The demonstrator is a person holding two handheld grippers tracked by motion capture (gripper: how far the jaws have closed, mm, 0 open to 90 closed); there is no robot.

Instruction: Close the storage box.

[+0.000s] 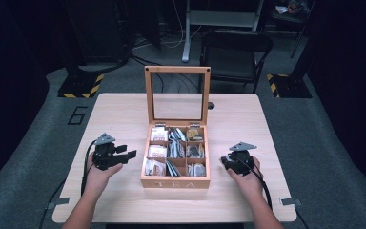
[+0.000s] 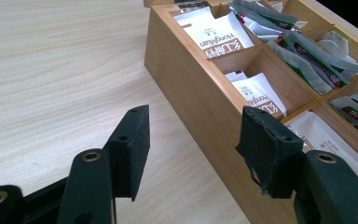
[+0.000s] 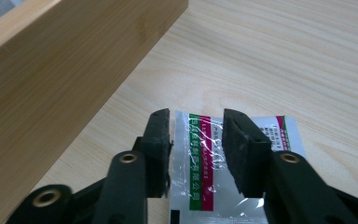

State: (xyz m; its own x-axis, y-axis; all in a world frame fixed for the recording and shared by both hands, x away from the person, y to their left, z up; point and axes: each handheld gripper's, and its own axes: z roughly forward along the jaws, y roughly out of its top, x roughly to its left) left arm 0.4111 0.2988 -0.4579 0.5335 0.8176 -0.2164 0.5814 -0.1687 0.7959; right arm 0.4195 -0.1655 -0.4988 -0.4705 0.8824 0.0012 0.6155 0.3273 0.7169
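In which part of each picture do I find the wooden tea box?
High view: the tea box stands in the middle, lid raised, with "TEA" on its front wall.
Left gripper view: upper right, its side wall running diagonally, compartments visible.
Right gripper view: upper left, as a plain wooden wall.
Shared landmark: the pale wooden table under the box.

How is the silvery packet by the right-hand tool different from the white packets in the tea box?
The silvery packet lies flat on the bare table, outside the box; the white packets stand tilted in compartments of the tea box. The silvery packet is shiny with a red and green stripe; the white packets are matt with a brown band. Both are flat sachets with printed writing.
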